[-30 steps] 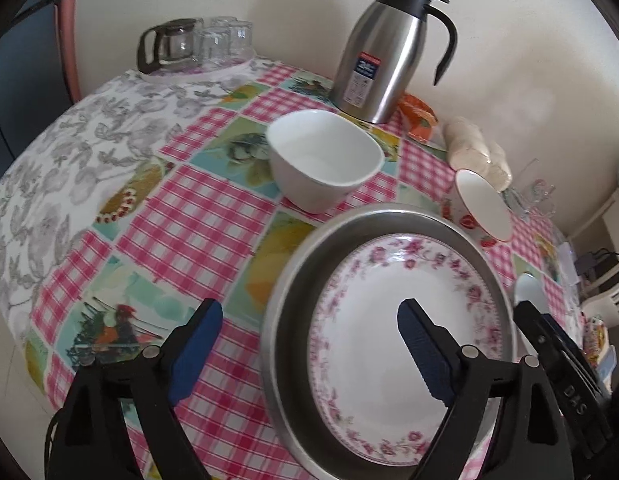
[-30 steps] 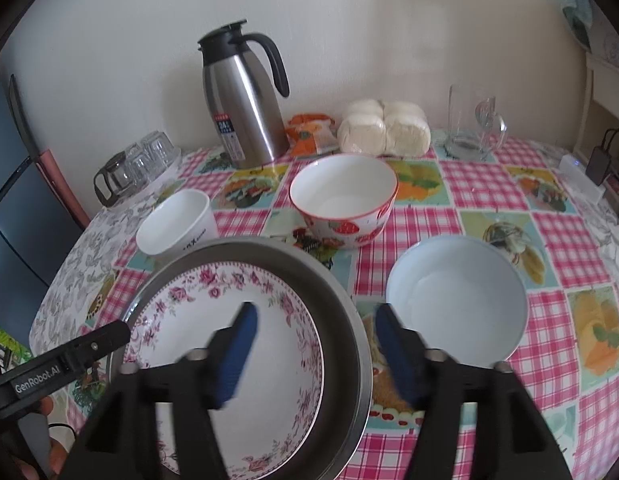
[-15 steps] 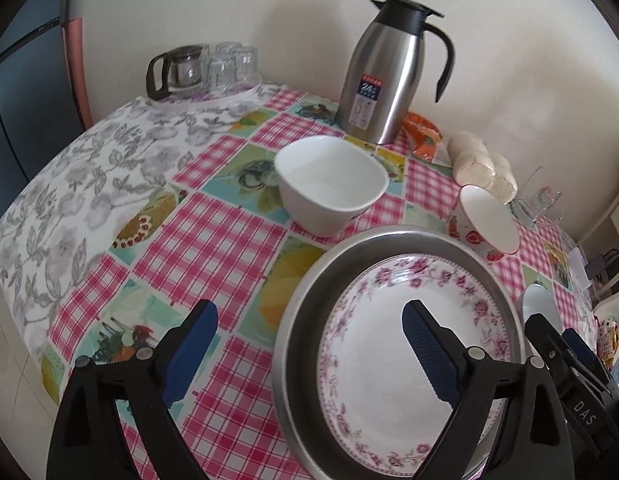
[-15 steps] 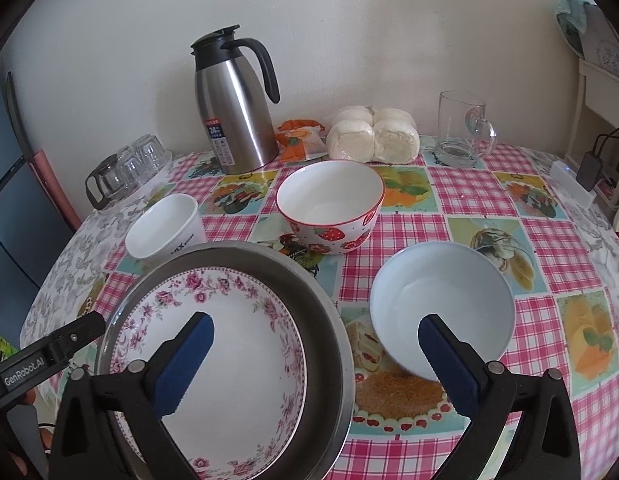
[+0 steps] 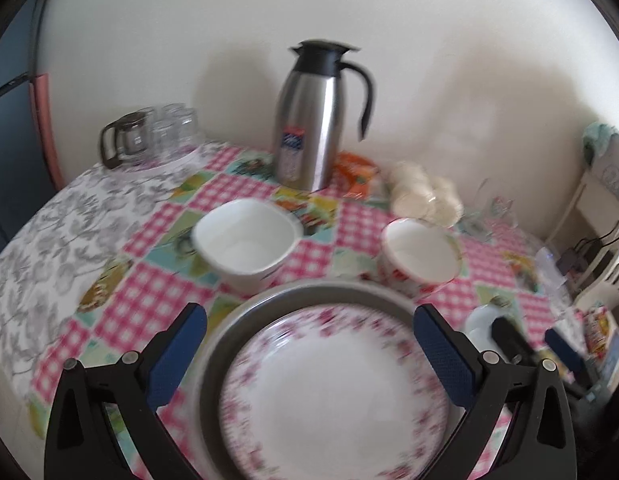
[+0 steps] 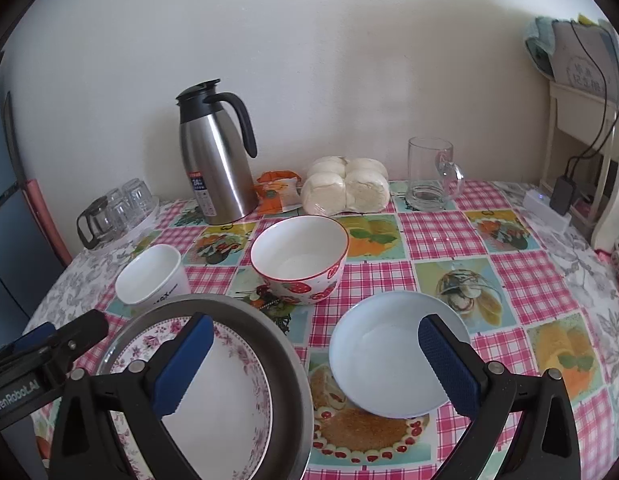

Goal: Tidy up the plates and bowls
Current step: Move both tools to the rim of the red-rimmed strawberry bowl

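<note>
Both tongs, left point(image 5: 309, 348) and right point(image 6: 313, 364), spread wide (gripping nothing), pink-flowered white plate point(image 5: 333, 396) inside grey metal pan point(image 5: 217, 344)

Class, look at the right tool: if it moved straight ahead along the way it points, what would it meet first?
Probably the pale blue bowl, whose near side lies between the open right tool's fingers. Its left finger overlaps the metal tray, so that rim might touch first; depth is unclear.

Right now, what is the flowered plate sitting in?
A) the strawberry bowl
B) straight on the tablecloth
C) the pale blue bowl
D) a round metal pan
D: the flowered plate lies inside the round metal pan, whose grey rim rings it in both views.
</note>
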A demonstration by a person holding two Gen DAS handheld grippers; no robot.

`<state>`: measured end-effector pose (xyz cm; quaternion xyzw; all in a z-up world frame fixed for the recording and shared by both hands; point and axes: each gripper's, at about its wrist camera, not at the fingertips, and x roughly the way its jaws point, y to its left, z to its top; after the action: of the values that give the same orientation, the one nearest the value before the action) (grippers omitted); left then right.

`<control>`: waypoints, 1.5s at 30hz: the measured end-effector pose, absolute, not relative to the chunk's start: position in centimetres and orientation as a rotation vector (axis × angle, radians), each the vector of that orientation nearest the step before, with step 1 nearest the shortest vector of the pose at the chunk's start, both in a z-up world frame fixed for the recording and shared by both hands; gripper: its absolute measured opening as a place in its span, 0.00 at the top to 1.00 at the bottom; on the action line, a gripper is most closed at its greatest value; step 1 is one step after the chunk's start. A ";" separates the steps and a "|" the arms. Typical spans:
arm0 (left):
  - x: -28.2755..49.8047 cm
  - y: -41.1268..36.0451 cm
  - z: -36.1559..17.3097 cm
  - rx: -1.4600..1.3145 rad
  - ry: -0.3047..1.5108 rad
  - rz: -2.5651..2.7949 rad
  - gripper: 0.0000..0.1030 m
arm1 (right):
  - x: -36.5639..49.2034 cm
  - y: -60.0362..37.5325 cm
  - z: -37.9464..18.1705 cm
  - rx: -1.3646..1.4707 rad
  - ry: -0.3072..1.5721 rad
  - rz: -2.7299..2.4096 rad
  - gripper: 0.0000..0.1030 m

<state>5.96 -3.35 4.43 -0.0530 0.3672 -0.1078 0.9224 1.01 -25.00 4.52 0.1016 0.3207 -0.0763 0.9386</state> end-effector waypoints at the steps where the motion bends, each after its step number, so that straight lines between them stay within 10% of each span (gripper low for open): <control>1: 6.0 -3.7 4.6 -0.115 0.745 -0.234 0.00 | 1.0 -25.4 4.6 0.214 0.651 -0.168 0.00; 45: 17.9 -8.7 -0.9 -0.387 1.010 -0.476 0.01 | 7.3 -36.8 6.2 0.481 0.831 -0.127 0.00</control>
<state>17.90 -8.73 -0.86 -0.1825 0.4762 -0.2243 0.8305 7.32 -36.84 6.24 0.2310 0.3996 -0.0609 0.8850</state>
